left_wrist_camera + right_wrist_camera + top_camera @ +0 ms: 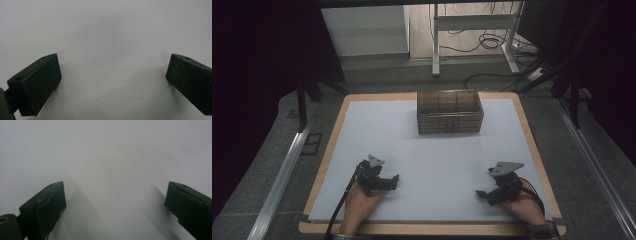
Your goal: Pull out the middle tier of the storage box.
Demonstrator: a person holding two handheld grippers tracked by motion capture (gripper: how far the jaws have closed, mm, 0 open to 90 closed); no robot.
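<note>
The left gripper (388, 181) rests low over the white table sheet (432, 155) near its front edge, its jaws spread wide with only bare sheet between them in the left gripper view, and the tips point inward toward the other tool. The brown see-through compartment box (450, 112) stands at the far middle of the sheet, well ahead of both pairs of jaws and between their lines. The right gripper (484, 194) lies likewise by the front edge, its jaws wide apart and holding nothing.
</note>
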